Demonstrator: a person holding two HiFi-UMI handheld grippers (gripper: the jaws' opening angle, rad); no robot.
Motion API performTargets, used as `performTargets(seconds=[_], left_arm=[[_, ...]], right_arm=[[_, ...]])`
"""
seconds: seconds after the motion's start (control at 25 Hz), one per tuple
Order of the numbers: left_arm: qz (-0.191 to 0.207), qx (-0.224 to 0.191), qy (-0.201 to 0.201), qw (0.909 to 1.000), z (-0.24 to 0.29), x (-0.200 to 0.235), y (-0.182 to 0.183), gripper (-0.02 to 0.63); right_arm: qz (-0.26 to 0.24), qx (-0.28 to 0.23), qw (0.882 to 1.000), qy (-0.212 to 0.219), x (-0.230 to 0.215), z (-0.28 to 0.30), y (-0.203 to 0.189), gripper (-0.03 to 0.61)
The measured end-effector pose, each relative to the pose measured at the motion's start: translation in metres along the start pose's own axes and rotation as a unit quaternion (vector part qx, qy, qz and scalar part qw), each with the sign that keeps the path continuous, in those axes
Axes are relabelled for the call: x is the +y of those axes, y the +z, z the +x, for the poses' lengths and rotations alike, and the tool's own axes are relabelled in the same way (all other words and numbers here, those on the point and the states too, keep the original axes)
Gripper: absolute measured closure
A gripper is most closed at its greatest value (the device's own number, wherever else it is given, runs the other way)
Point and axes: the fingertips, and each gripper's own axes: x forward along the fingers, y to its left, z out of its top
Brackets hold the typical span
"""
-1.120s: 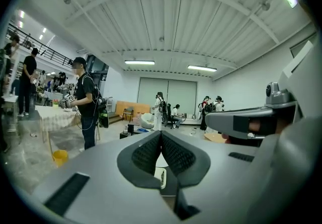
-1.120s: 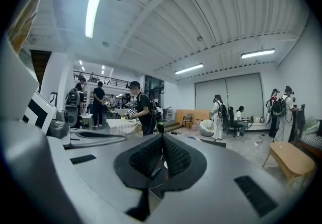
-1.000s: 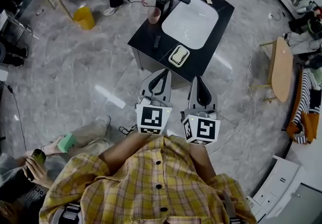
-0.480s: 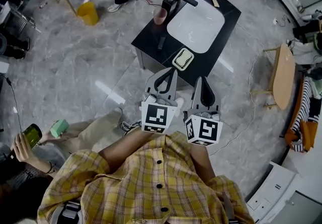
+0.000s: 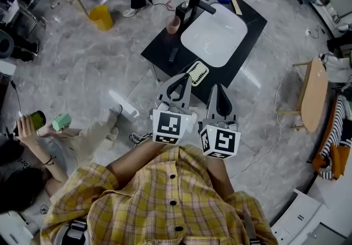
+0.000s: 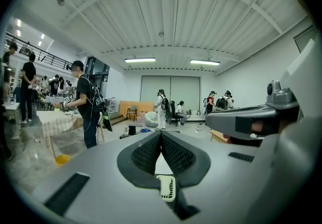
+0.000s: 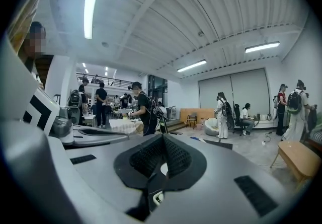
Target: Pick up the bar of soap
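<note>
Black worktop [image 5: 159, 45]: a small stand on a grey marble floor, carrying a white basin [image 5: 214, 37], a dark faucet [image 5: 195, 1] and a pink cup [image 5: 173, 23].

Bar of soap [image 5: 198, 72]: a pale, ridged block at the worktop's near edge, just beside the basin's near corner. It also shows in the left gripper view [image 6: 167, 188] and the right gripper view [image 7: 158, 198], low in the gap beneath the fingers. Whether it lies bare or in a dish is too small to tell.

Left gripper [image 5: 185, 76]: clenched, its fingers [image 6: 146, 155] meeting at the tips with nothing between them [image 6: 161, 132]. It is held out from the person's chest and points toward the soap, not touching it.

Right gripper [image 5: 214, 87]: likewise closed on nothing [image 7: 162, 137], level with the left and just beside it, short of the worktop's edge.

Handling: by its look the bar is light, stiff and hard enough to take a firm squeeze. Soap is slick, though, and its rounded edges could let it squirt out of a pinch, more so if it is wet.

Where to hold: probably across the short width at mid-length, with the fingers flat on the two long sides and set low.

Risk: if a dish sits beneath, its rim may block a low grip, or it may slide or lift with the bar. The near edge also leaves little room for a slip.

Step in hand: approach, with the fingers yet to part.
</note>
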Motion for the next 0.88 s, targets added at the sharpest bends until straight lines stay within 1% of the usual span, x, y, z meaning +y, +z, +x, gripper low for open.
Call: performTargets(seconds=[0.12,0.32,0.52,0.76,0.88], left_arm=[[0.004,0.01,0.008,0.9999,0.016,-0.006,-0.003,0.601],[0.009,0.028,0.01,0.9995,0.052,-0.024,-0.011,0.601],[0.024,0.047,0.016,0.9985,0.091,-0.038,-0.013,0.601],[0.031,0.076,0.024,0.9964,0.117,-0.044,-0.023,0.601],[0.032,0.092,0.016,0.9951,0.126,-0.04,-0.03,0.601]], right_arm=[[0.002,0.0,1.0,0.015,-0.015,0.012,0.001,0.558],[0.01,0.01,0.999,0.031,-0.047,0.031,-0.006,0.558],[0.034,0.016,0.998,0.049,-0.075,0.054,-0.015,0.558],[0.054,0.024,0.997,0.058,-0.101,0.074,-0.026,0.558],[0.061,0.03,0.996,0.053,-0.105,0.084,-0.03,0.558]])
